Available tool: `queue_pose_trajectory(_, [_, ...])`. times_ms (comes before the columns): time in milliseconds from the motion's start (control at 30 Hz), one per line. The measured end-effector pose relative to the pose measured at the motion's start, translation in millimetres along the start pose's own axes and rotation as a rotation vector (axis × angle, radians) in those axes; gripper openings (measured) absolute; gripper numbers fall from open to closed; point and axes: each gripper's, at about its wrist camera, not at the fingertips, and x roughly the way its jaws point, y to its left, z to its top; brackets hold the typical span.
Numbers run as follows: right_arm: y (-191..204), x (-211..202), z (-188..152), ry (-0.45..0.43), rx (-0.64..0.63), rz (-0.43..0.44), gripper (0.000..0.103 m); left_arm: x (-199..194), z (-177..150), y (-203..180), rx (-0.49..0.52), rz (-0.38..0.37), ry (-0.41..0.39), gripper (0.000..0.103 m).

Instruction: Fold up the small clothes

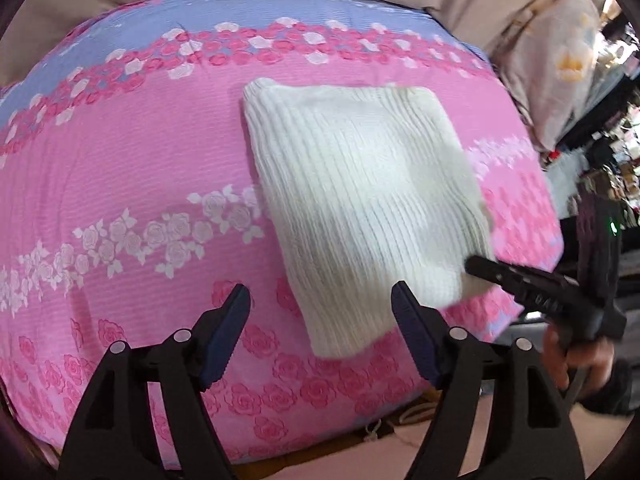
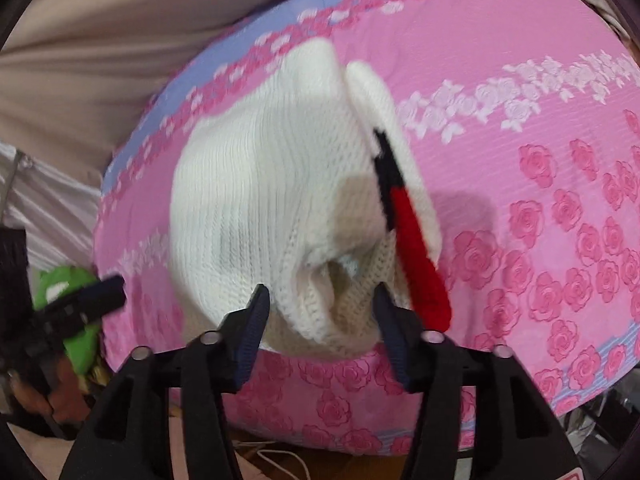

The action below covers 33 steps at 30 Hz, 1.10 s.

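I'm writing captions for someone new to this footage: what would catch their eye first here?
The white ribbed knit garment, lying folded in the middle of the pink rose-printed bedcover, stands out first. From the right wrist view, its black-and-red trim draws the eye, with bunched knit between the right gripper. The left gripper hangs open and empty above the garment's near edge.

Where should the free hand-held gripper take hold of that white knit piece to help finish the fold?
Probably the near corner of the white knit garment, coming from the front edge of the pink floral cover. It lies flat there, with a clear edge to pinch. The left hand-held gripper hangs open just above it; the right hand-held gripper pinches the other corner.
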Motion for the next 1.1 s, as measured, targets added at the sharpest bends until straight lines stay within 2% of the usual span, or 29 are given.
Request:
queue_pose_trajectory(33, [3.4, 0.9, 0.5, -0.001, -0.019, -0.020, 0.010, -4.6, 3.2, 2.1, 0.001, 0.004, -0.005, 0.071])
queue_pose_trajectory(100, [4.7, -24.0, 4.4, -0.097, 0.000, 0.003, 0.009, -6.0, 8.7, -5.1, 0.018, 0.008, -0.033, 0.071])
queue_pose_trajectory(167, [-3.7, -45.5, 6.7, -0.147, 0.035, 0.007, 0.009, -0.8, 12.0, -11.3, 0.040, 0.026, -0.049, 0.073])
queue_pose_trajectory(200, [-12.3, -44.3, 5.7, -0.137, 0.045, -0.006, 0.009, 3.3, 13.0, -12.9, 0.042, 0.031, -0.047, 0.073])
queue_pose_trajectory(300, [-42.2, 6.8, -9.5, 0.001, 0.042, -0.143, 0.009, 21.4, 16.5, -12.4, 0.010, 0.044, -0.010, 0.073])
queue_pose_trajectory(333, [-45.3, 17.3, -14.4, 0.011, 0.047, -0.140, 0.008, 25.2, 17.4, -11.6, -0.003, 0.058, 0.001, 0.073])
queue_pose_trajectory(433, [-37.6, 3.7, -10.4, -0.017, 0.066, -0.134, 0.011, 32.0, 20.1, -5.6, -0.037, 0.083, 0.004, 0.073])
queue_pose_trajectory(600, [-22.1, -38.3, 16.8, -0.116, 0.055, -0.119, 0.030, 40.0, 24.4, -0.5, -0.061, 0.103, 0.006, 0.073])
queue_pose_trajectory(700, [-6.2, -40.2, 51.1, -0.162, -0.016, -0.146, 0.039, 45.5, 24.8, -1.5, -0.056, 0.108, 0.014, 0.073])
queue_pose_trajectory(767, [8.1, -32.9, 71.0, -0.172, -0.060, -0.203, 0.042, 48.7, 24.6, -2.9, -0.047, 0.118, 0.015, 0.074])
queue_pose_trajectory(833, [15.3, -29.3, 88.2, -0.180, -0.071, -0.177, 0.049, 51.0, 24.6, -2.1, -0.051, 0.122, 0.016, 0.075])
queue_pose_trajectory(900, [15.2, -20.3, 100.3, -0.176, -0.076, -0.197, 0.049, 53.1, 24.6, -1.5, -0.053, 0.122, 0.018, 0.075])
queue_pose_trajectory(1000, [16.7, 14.7, 120.0, -0.091, -0.080, -0.212, 0.049, 55.9, 25.2, -1.7, -0.054, 0.133, 0.020, 0.076])
queue_pose_trajectory(1033, [16.7, 26.1, 123.9, -0.061, -0.073, -0.212, 0.044, 56.4, 25.6, -1.8, -0.055, 0.136, 0.022, 0.076])
queue_pose_trajectory(1067, [16.5, 37.9, 127.7, -0.013, -0.074, -0.194, 0.023, 56.5, 26.1, -1.6, -0.054, 0.138, 0.021, 0.076])
queue_pose_trajectory(1100, [19.1, 36.5, 128.3, -0.015, -0.076, -0.184, 0.021, 56.0, 26.5, -1.9, -0.053, 0.144, 0.019, 0.076])
